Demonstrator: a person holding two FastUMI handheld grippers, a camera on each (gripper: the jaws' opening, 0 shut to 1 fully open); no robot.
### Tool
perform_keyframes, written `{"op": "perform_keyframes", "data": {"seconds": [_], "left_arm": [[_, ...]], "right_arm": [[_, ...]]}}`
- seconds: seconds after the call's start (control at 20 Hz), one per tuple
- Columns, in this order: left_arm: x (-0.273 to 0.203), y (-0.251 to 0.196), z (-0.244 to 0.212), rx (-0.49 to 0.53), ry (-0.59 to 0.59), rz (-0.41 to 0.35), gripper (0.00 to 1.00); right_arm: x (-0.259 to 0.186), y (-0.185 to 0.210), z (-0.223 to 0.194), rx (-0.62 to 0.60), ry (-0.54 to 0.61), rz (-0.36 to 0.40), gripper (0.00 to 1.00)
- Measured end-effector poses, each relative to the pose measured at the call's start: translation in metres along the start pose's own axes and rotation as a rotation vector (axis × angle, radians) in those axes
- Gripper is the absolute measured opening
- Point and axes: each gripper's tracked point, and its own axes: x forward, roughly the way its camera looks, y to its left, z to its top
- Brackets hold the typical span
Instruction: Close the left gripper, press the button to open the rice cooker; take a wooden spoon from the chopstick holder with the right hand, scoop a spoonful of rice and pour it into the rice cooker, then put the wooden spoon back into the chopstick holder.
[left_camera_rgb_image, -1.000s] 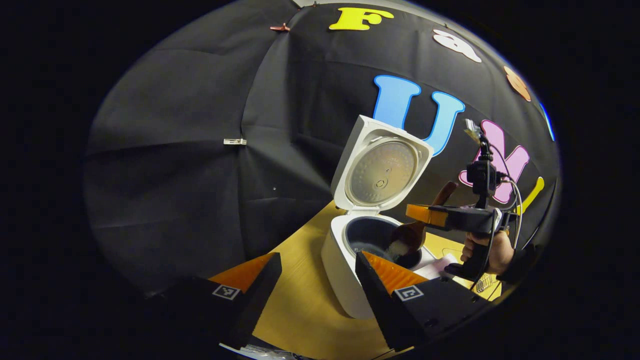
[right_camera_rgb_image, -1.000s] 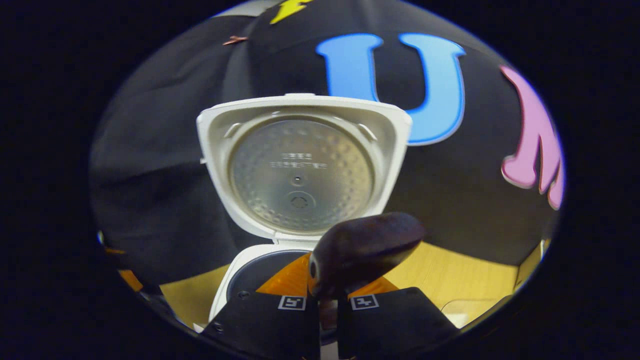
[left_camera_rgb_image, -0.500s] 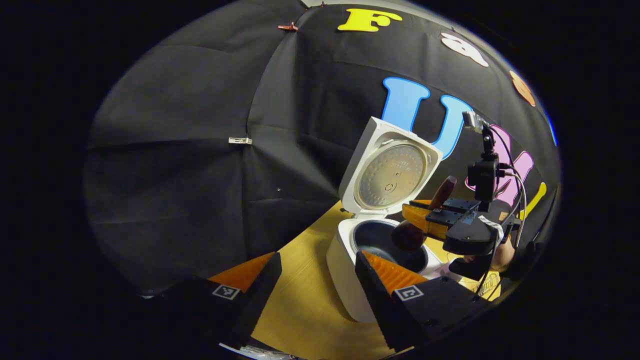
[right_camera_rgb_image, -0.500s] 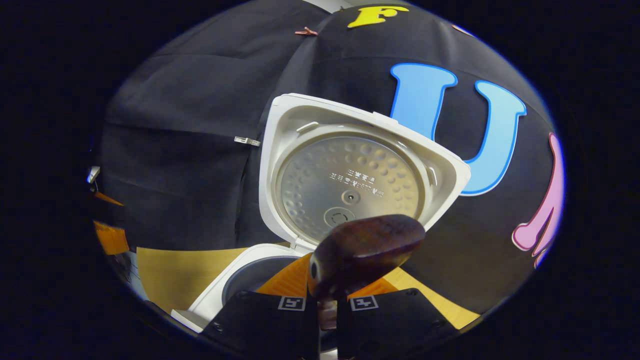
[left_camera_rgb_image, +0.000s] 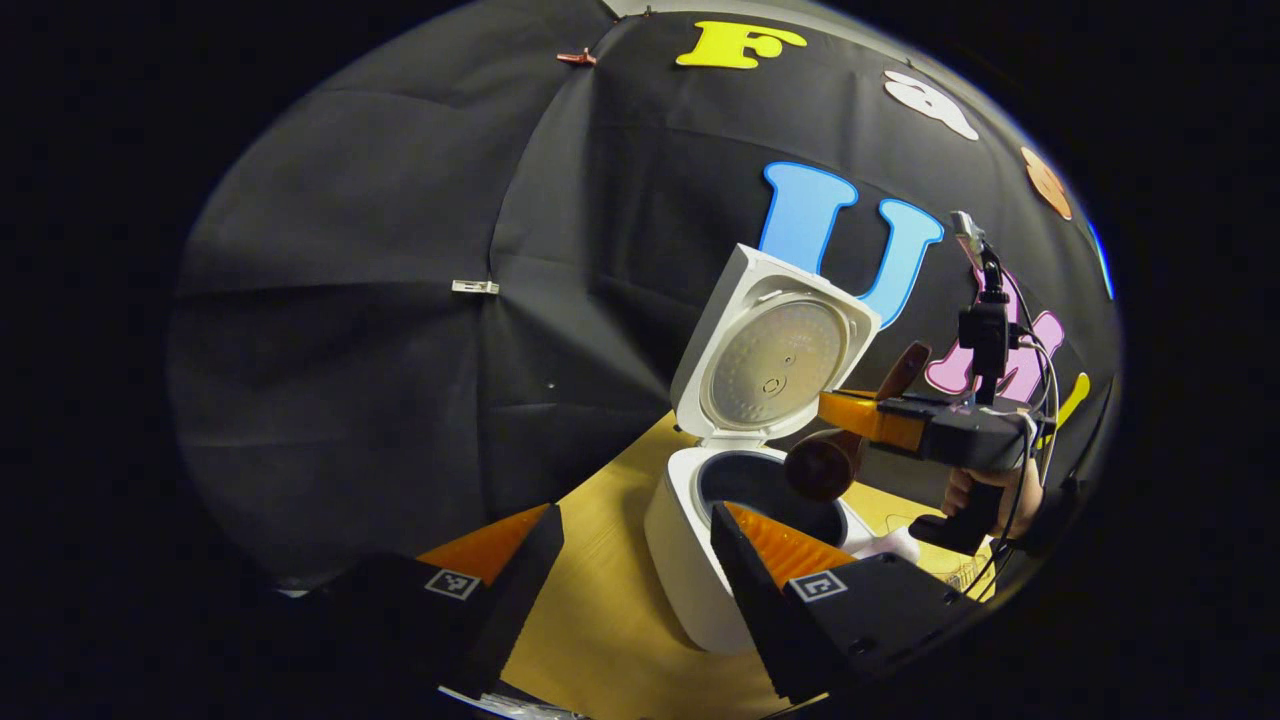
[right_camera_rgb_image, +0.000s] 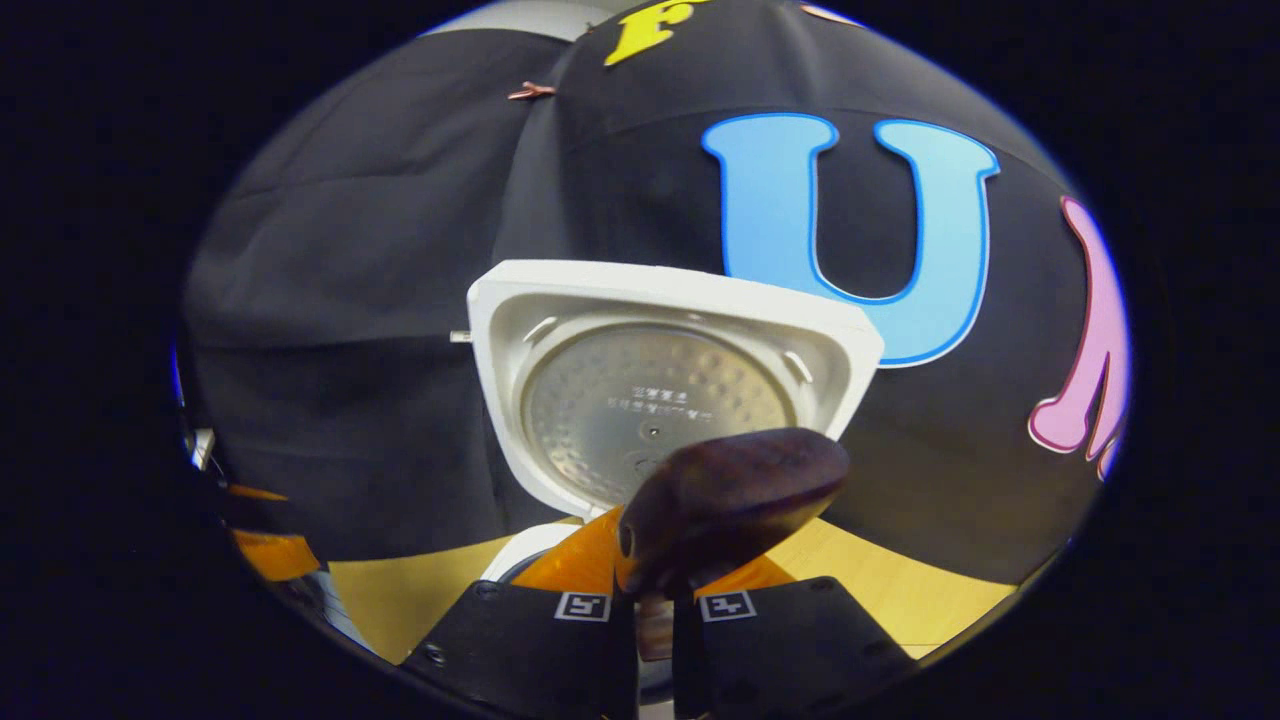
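Over the wooden table (left_camera_rgb_image: 600, 620), wooden spoon (right_camera_rgb_image: 730, 500) pinched in right claw (right_camera_rgb_image: 655, 600); left claw (left_camera_rgb_image: 635, 560) spread.

The rice cooker (left_camera_rgb_image: 690, 560) is white outside, with a dark inner pot (left_camera_rgb_image: 760, 490) and a silvery, dimpled plate inside its raised lid (right_camera_rgb_image: 655, 400). The wooden spoon (right_camera_rgb_image: 730, 500) is dark reddish brown. The desk (left_camera_rgb_image: 600, 620) is pale yellow wood grain.

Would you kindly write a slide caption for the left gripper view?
Right tongs hold a dark wooden spoon above the open white rice cooker; left tongs wait open.
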Motion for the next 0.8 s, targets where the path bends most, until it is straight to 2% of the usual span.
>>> {"op": "perform_keyframes", "data": {"seconds": [0.35,0.8], "left_arm": [[-0.009,-0.042,0.017,0.055,-0.034,-0.055,0.96],[-0.019,-0.144,0.017,0.148,-0.036,-0.201,0.96]], "right_arm": [[-0.039,-0.053,0.026,0.217,-0.032,-0.062,0.17],[-0.129,-0.16,0.03,0.348,-0.09,-0.211,0.17]]}}
